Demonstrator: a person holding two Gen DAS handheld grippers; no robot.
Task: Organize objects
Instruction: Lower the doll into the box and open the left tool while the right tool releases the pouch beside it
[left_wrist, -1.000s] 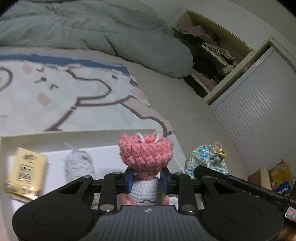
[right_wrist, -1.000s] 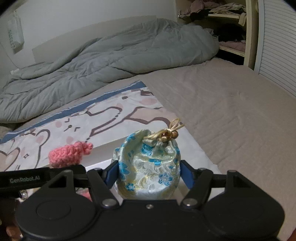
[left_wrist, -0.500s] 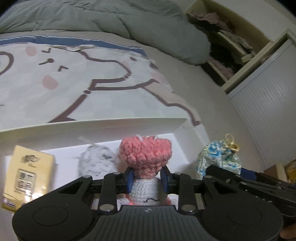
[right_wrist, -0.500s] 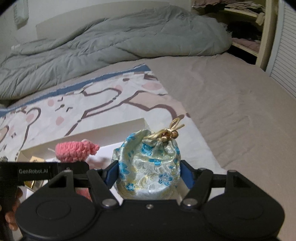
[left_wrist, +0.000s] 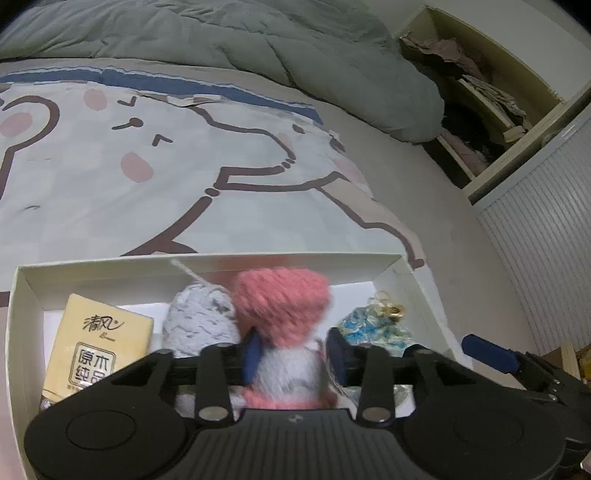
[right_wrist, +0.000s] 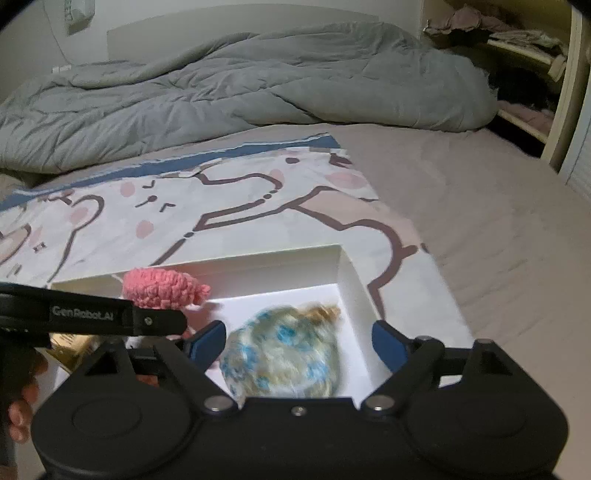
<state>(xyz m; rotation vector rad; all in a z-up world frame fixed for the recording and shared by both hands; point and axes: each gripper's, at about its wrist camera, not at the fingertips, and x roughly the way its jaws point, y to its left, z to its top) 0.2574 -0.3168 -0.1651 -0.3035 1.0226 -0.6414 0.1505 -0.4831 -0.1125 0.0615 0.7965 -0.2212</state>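
A white open box (left_wrist: 207, 263) lies on the bed, also in the right wrist view (right_wrist: 351, 273). My left gripper (left_wrist: 293, 356) stands open around a pink and white crochet toy (left_wrist: 282, 295), which is blurred and sits low in the box. The toy shows in the right wrist view (right_wrist: 162, 288) too. My right gripper (right_wrist: 298, 341) is open, and the blue floral drawstring pouch (right_wrist: 280, 352) lies blurred between its spread fingers on the box floor. The pouch shows in the left wrist view (left_wrist: 373, 330).
In the box lie a yellow tissue pack (left_wrist: 98, 345) and a grey yarn ball (left_wrist: 199, 321). A cartoon-print sheet (left_wrist: 147, 177) and a grey duvet (right_wrist: 240, 85) cover the bed. A shelf unit (left_wrist: 480, 92) stands at the right.
Both grippers came down over the box and opened. The pouch dropped from the right gripper into the box, and the left fingers spread off the crochet toy.
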